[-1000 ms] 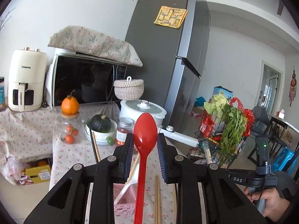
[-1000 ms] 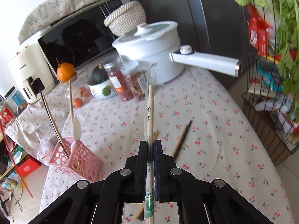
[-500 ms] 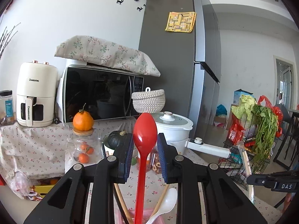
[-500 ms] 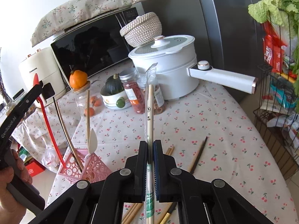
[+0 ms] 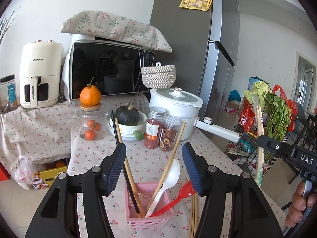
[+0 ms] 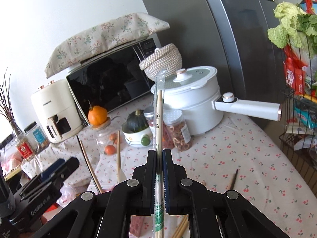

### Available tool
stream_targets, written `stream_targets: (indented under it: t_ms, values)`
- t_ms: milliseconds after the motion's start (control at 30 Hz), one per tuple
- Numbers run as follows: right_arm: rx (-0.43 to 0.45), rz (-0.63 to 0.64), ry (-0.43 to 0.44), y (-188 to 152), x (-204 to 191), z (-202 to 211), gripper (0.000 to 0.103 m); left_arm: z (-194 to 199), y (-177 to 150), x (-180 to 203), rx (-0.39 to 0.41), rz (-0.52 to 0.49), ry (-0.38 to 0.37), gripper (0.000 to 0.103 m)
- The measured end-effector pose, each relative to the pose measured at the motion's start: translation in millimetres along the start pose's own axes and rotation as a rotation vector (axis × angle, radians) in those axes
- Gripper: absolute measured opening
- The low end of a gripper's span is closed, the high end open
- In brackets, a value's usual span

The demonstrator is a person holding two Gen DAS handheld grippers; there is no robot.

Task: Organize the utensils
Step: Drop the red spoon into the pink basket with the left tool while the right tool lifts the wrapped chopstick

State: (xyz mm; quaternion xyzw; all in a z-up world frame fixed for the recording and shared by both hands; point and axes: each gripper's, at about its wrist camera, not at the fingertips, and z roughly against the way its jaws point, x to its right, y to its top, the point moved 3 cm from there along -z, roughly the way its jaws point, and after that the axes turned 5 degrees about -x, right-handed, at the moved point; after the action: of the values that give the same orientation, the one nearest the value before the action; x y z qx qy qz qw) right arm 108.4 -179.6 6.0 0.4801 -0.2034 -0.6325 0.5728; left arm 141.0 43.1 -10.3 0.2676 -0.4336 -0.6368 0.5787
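Observation:
A pink utensil basket [image 5: 150,216] stands on the cherry-print tablecloth, holding chopsticks, a white spoon [image 5: 168,178] and a red spoon [image 5: 178,195] that leans to the right. My left gripper [image 5: 154,158] is open and empty just above the basket. My right gripper [image 6: 158,158] is shut on wrapped chopsticks [image 6: 159,119] held upright; it also shows in the left wrist view [image 5: 281,148] at the right. Loose chopsticks [image 5: 193,214] lie right of the basket, and one dark chopstick [image 6: 233,180] lies farther right.
A white pot [image 5: 176,107] with a long handle, spice jars [image 5: 156,130], a bowl with a green squash [image 5: 127,117] and a glass jar topped by an orange [image 5: 90,117] stand behind the basket. A microwave [image 5: 111,69], fridge and a wire rack of vegetables [image 5: 267,119] surround the table.
My left gripper has opened and let go of the red spoon, which now rests in the pink basket. My right gripper has risen and tilted up, still holding the wrapped chopsticks.

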Motion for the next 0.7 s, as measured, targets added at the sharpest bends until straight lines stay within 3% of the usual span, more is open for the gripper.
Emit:
stream_targets:
  t_ms: [67, 233, 433, 700]
  values:
    - [0.03, -0.002, 0.007, 2, -9, 3, 0.005, 8, -1, -8, -0.069, 0.049, 0.016, 0.077]
    - [0.09, 0.007, 0.011, 7, -40, 2, 0.005, 19, -11, -38, -0.249, 0.176, 0.051, 0.085]
    - [0.176, -0.028, 0.035, 7, -78, -7, 0.005, 28, -17, -70, -0.31, 0.183, 0.102, 0.086]
    - [0.305, -0.034, -0.037, -17, -120, -46, 0.006, 21, -28, -117, -0.408, 0.193, 0.186, 0.086]
